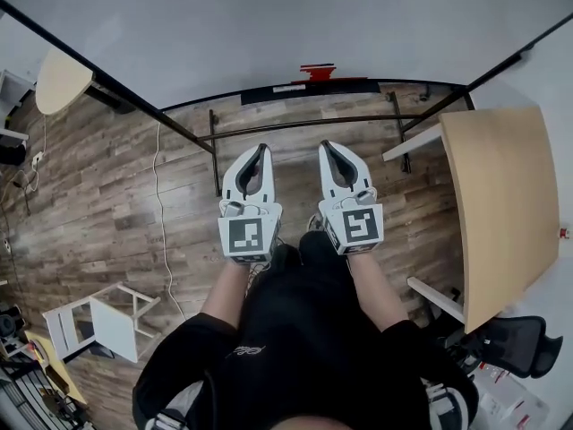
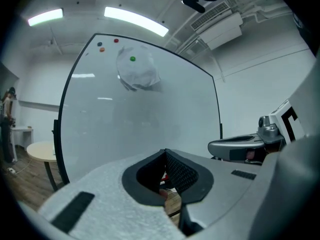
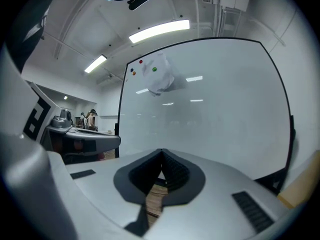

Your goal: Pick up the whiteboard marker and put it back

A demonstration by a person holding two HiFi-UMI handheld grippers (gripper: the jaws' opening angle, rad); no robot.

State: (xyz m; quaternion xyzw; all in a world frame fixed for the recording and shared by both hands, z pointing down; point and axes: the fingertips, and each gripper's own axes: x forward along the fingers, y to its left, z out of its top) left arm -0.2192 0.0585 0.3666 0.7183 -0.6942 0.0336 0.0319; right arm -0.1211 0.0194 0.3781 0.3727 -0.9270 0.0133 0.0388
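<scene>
**Head view, with both gripper views.** A person stands facing a whiteboard (image 1: 295, 25), a smooth, glossy white sheet in a thin black frame on a black tube stand. Both tools are held level and side by side, pointing at the board's lower edge. This reads as a neutral carrying pose, not a reach.

The left gripper (image 1: 262, 149) has its curved grey shells meeting at the tips. Only a teardrop gap is left between the ribbed black rubber pads (image 2: 182, 171), and it has hold of nothing. The right gripper (image 1: 325, 145) is closed to the same degree. It grips nothing, and only plank floor (image 3: 152, 201) shows through its gap. Each tool carries a white cube (image 1: 247, 236) with square black markers.

A small red object (image 1: 318, 70) rests on the narrow ledge (image 1: 340, 86) at the foot of the board, well ahead of both tips. It is probably the whiteboard marker, though it is too small to confirm. Lying there, it fits equally a marker waiting to be lifted or one already returned.

Round magnets (image 2: 132, 59) pin a crumpled white sheet (image 2: 139, 75) near the top of the board. A pale wooden table (image 1: 501, 195) with a rounded edge stands to the right, on dark, matte wood-grain flooring.
</scene>
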